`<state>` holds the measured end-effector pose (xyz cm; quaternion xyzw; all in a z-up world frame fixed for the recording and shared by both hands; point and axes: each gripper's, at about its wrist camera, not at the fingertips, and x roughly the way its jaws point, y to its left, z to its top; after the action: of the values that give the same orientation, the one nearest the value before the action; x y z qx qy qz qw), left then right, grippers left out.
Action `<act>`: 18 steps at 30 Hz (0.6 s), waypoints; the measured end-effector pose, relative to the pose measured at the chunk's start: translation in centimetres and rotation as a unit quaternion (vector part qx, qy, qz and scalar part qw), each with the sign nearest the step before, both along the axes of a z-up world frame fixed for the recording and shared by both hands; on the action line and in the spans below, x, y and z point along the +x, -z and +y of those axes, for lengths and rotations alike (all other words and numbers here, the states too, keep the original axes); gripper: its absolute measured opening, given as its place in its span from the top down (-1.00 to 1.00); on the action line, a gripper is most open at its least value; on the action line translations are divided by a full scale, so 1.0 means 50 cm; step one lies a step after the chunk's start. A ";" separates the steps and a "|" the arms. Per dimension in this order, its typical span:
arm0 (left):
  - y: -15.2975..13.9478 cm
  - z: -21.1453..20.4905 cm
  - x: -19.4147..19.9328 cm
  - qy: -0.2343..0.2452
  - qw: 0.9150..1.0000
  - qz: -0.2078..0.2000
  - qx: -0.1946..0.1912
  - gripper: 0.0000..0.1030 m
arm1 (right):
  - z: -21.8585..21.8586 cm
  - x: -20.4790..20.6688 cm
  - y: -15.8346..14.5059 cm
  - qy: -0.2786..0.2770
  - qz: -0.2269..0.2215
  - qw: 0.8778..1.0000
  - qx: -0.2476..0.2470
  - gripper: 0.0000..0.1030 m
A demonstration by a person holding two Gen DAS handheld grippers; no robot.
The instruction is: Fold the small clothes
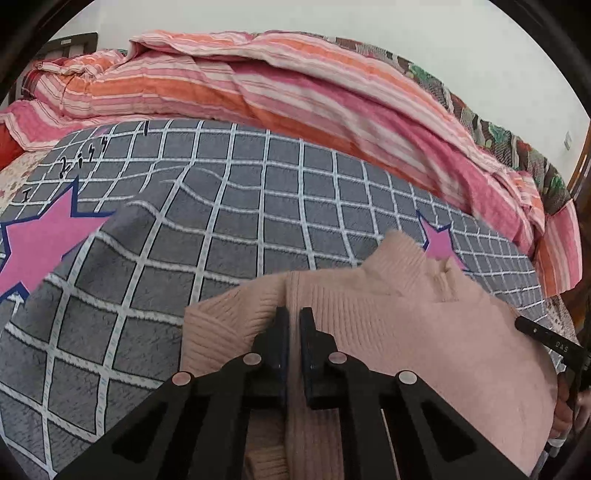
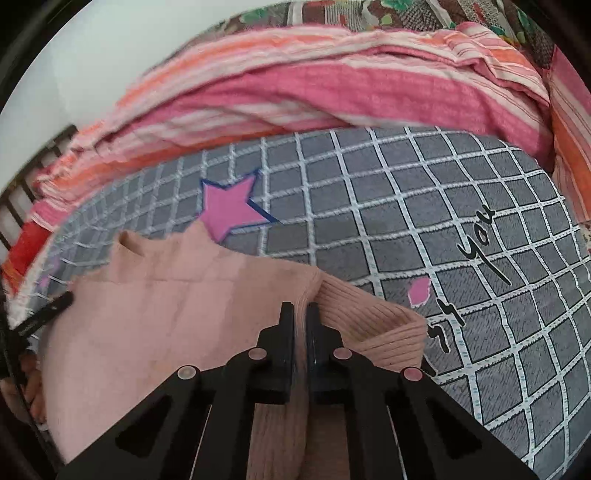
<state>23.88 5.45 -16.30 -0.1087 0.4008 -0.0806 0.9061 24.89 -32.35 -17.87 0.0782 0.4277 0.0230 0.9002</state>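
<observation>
Bed (image 1: 258,206) fills both views, covered by a grey blanket (image 2: 388,206) with a white grid, pink stars (image 1: 40,240) and black handwriting (image 2: 476,240). Behind it, along the far side of the bed, a bunched pink, orange and white striped quilt (image 1: 258,81); a patterned brown-green cloth (image 2: 332,11) lies beyond that, against a pale wall (image 2: 110,55). Dark slatted headboard (image 2: 22,192) at one end.

Pale pink ribbed knit sweater (image 1: 424,332) lies on the grey blanket at the near edge, collar (image 1: 402,254) pointing toward the quilt and overlapping one small star. Body is mostly flat; each shoulder or sleeve area is rucked up into a ridge.

Left hand-held gripper (image 1: 291,317): jaws together, clamped on a raised fold of the sweater at its left side; fabric runs down between the fingers. Right hand-held gripper (image 2: 301,314): jaws together, clamped on a raised fold at the sweater's right side, beside the ribbed sleeve (image 2: 373,328), which lies folded out over the blanket.

Each view catches the other gripper's black tip at the frame edge, touching the sweater. A bit of a person's hand (image 1: 565,410) shows low at the edge, blurred.
</observation>
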 end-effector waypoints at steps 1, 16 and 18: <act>-0.002 -0.003 -0.004 0.002 1.000 -0.003 0.005 0.86 | 0.002 0.004 0.004 0.001 0.004 1.000 -0.003 0.88; -0.063 0.133 -0.062 -0.053 0.997 -0.051 0.009 -0.21 | 0.182 -0.086 -0.125 -0.054 -0.051 0.996 -0.057 -0.27; -0.048 0.161 -0.056 -0.069 0.997 -0.043 0.011 -0.21 | 0.216 -0.087 -0.113 -0.067 -0.042 0.996 -0.048 -0.27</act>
<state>21.08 13.52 -13.91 -0.1231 0.3539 -0.0179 0.9270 20.55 -21.56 -12.21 0.0048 0.3948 0.0656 0.9164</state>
